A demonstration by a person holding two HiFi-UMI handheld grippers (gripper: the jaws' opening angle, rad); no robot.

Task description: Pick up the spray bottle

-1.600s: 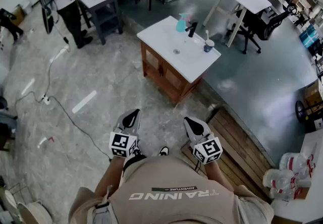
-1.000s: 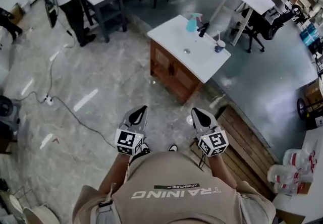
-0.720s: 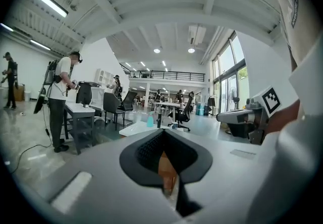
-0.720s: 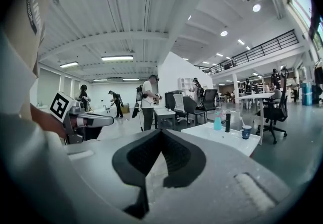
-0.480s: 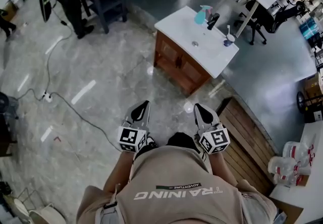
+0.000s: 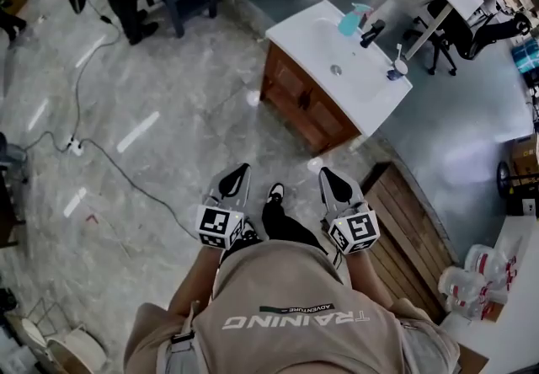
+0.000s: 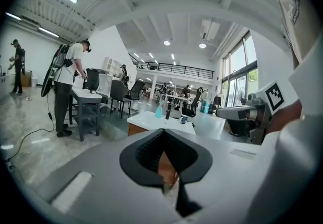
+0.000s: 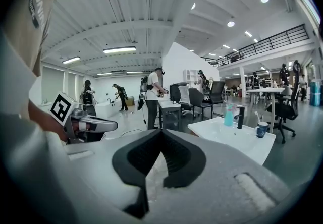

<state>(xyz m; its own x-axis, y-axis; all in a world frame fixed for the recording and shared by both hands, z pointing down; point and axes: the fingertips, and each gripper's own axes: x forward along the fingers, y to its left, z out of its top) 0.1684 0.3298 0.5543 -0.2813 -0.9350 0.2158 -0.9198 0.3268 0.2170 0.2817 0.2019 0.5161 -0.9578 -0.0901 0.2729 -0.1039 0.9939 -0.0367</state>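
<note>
Standing near the far edge of the white table (image 6: 296,34), the teal spray bottle (image 6: 349,22) is seen upright just beside the black tap (image 6: 370,32), with a cup (image 6: 395,72) holding a toothbrush farther along the same edge and a sink drain (image 6: 336,70) between them and the near side. The table is carried on a brown wooden cabinet (image 6: 305,104). Well apart from all this, over the marble floor (image 6: 168,94), the left gripper (image 6: 240,172) and the right gripper (image 6: 327,176) are held side by side in front of the person's chest, both pointed roughly toward the table. The jaws of each are closed on themselves, with nothing between them. The step in hand is judged to be the approach, and the pick-up itself has not yet begun. For it to be done well, the table should be neared squarely, and the jaws of the chosen gripper should be opened wide before the bottle is reached. The bottle's body is best taken below the trigger head, from the side away from the tap, so that neither the tap nor the cup is knocked. A slow close is advised, since a light bottle may be tipped by one pad touching first.
</note>
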